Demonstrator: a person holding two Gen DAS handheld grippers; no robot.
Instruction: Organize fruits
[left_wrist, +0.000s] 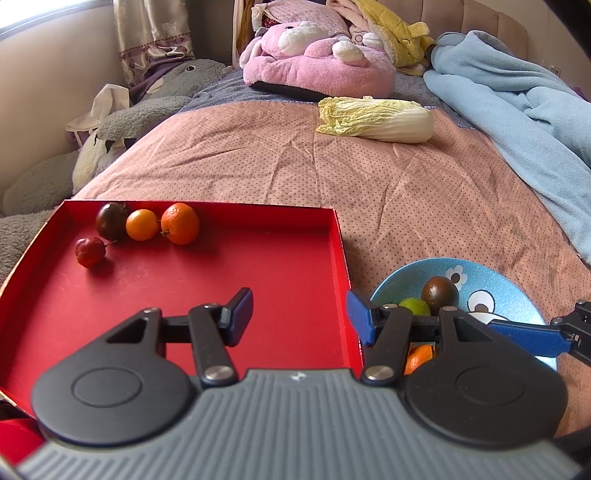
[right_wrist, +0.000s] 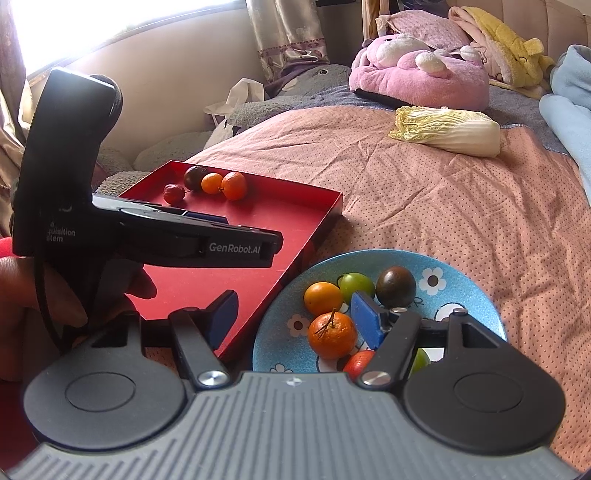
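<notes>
A red tray (left_wrist: 221, 295) lies on the bed and holds several fruits at its far left: a dark plum (left_wrist: 110, 220), two oranges (left_wrist: 180, 223) and a small red fruit (left_wrist: 89, 252). A blue bowl (right_wrist: 461, 288) to its right holds oranges (right_wrist: 332, 335), a green fruit (right_wrist: 356, 287), a dark plum (right_wrist: 396, 287) and a red fruit (right_wrist: 359, 363). My left gripper (left_wrist: 299, 319) is open and empty above the tray's right edge. My right gripper (right_wrist: 293, 317) is open and empty, its right finger (right_wrist: 364, 319) low over the bowl.
A napa cabbage (left_wrist: 376, 120) lies further back on the pink quilt (left_wrist: 406, 206). Plush toys (left_wrist: 317, 55) and a light blue blanket (left_wrist: 517, 110) fill the far end and right side. The left gripper's body (right_wrist: 147, 236) shows at the left of the right wrist view.
</notes>
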